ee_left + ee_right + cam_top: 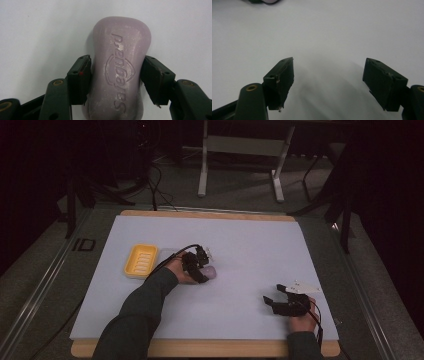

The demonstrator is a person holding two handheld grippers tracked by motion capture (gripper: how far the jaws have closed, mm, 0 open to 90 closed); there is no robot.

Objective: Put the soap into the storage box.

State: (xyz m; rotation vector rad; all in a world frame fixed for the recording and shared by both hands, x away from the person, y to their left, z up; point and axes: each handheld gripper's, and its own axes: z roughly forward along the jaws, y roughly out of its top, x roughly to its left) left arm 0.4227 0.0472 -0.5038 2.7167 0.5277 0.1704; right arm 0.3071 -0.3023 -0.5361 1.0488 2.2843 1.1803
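1. I am closing my left hand-held gripper (116,72) across the narrow waist of the lilac soap bar (120,72) — the bar pinches in there, so the pads have a natural seat and are less likely to slide off the rounded ends. Both pads are sitting against its sides, so I judge this a grip on the soap rather than a mere straddle.

2. The soap bar (208,271) is lying flat on the white tabletop (250,245), embossed face up, near the middle and a little left of centre. I cannot tell whether it is lifted off the surface yet.

3. The yellow soap dish (141,260) is waiting just to the left of my left hand-held gripper (200,267), ribbed side up — close enough that, as I judge it, the bar is meant to go there with a short sideways carry.

4. I am keeping my right hand-held gripper (280,296) well apart at the near right of the tabletop, out of the way. Its jaws are standing wide, grasping nothing, with bare tabletop (332,32) between them.
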